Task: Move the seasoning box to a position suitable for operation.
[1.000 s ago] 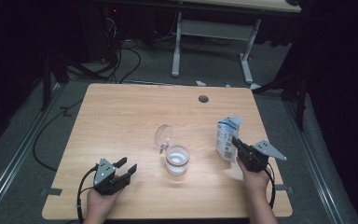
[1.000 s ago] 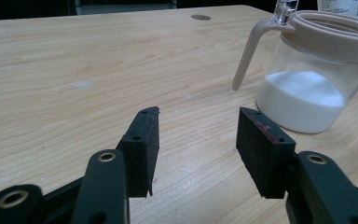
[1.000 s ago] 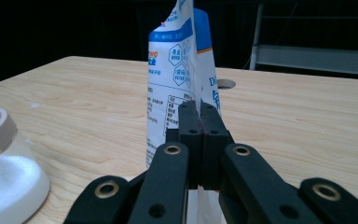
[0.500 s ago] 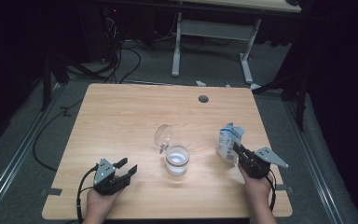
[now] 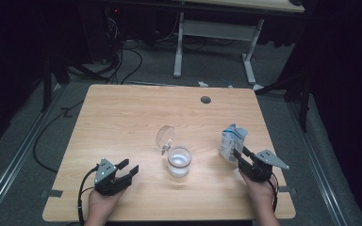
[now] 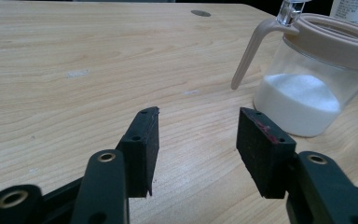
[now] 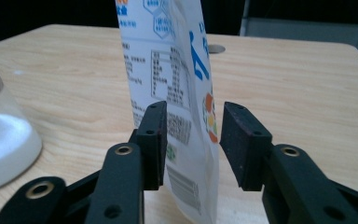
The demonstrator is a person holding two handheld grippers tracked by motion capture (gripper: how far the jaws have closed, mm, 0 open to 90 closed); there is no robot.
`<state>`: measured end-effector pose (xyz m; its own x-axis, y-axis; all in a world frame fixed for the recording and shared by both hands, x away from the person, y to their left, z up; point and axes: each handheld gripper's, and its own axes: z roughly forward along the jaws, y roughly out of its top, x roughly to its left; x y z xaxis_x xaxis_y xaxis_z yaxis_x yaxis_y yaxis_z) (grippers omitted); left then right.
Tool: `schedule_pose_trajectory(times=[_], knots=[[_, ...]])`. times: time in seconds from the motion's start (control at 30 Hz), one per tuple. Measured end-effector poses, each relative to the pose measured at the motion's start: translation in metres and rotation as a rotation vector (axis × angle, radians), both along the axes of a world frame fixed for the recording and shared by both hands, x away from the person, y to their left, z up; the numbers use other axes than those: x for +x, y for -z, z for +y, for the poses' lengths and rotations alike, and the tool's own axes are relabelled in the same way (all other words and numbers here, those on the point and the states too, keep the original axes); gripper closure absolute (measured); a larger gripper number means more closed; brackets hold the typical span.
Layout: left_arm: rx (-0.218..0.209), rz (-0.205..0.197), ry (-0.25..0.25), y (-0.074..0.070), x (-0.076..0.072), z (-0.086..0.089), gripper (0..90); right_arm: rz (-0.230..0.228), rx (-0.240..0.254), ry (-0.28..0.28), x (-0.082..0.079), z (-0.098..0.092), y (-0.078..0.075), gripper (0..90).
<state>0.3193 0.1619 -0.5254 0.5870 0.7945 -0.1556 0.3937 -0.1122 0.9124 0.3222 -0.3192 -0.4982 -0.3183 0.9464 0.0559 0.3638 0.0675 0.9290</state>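
Near the table's (image 5: 122,113) right edge, our right gripper (image 5: 240,157) has just been opening its jaws; the printed pouch (image 5: 231,141) stands upright between them, the right pad clear of it, the left at most grazing. Our left gripper (image 5: 127,170) rests at near left, jaws spread on nothing. The lidded glass jar (image 5: 178,161) of white powder sits mid-table, lid flipped up. Judgement: we are releasing the pouch. To do it well, widen fully, then back straight out toward us so neither pad drags the pouch over.
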Motion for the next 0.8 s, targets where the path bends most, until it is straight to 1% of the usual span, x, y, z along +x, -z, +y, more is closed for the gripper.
schedule_pose_trajectory(times=[0.07, 0.17, 0.27, 0.33, 0.43, 0.53, 0.63, 0.8], knots=[[0.012, -0.001, -0.004, 0.0, 0.001, -0.001, 47.9, 0.005, -0.014, 0.009, -0.003, -0.001, 0.001, 58.3], [0.011, 0.007, -0.007, 0.0, 0.003, -0.002, 47.2, 0.016, -0.019, 0.016, -0.009, -0.002, 0.003, 56.8], [0.024, 0.011, -0.015, 0.002, 0.005, -0.004, 47.2, 0.02, -0.046, 0.029, -0.016, -0.001, 0.006, 56.4], [0.024, 0.021, -0.023, 0.003, 0.007, -0.004, 47.3, 0.021, -0.05, 0.034, -0.019, 0.0, 0.009, 56.4], [0.02, 0.02, -0.023, 0.003, 0.008, -0.004, 48.6, 0.027, -0.062, 0.037, -0.025, 0.002, 0.011, 56.6], [0.031, 0.018, -0.018, 0.003, 0.008, -0.005, 50.5, 0.026, -0.087, 0.036, -0.03, 0.005, 0.011, 57.0], [0.037, 0.021, -0.012, 0.003, 0.009, -0.006, 51.8, 0.028, -0.09, 0.034, -0.035, 0.006, 0.013, 57.4], [0.055, 0.008, -0.005, 0.003, 0.008, -0.009, 54.1, 0.034, -0.103, 0.017, -0.039, 0.012, 0.014, 57.6]])
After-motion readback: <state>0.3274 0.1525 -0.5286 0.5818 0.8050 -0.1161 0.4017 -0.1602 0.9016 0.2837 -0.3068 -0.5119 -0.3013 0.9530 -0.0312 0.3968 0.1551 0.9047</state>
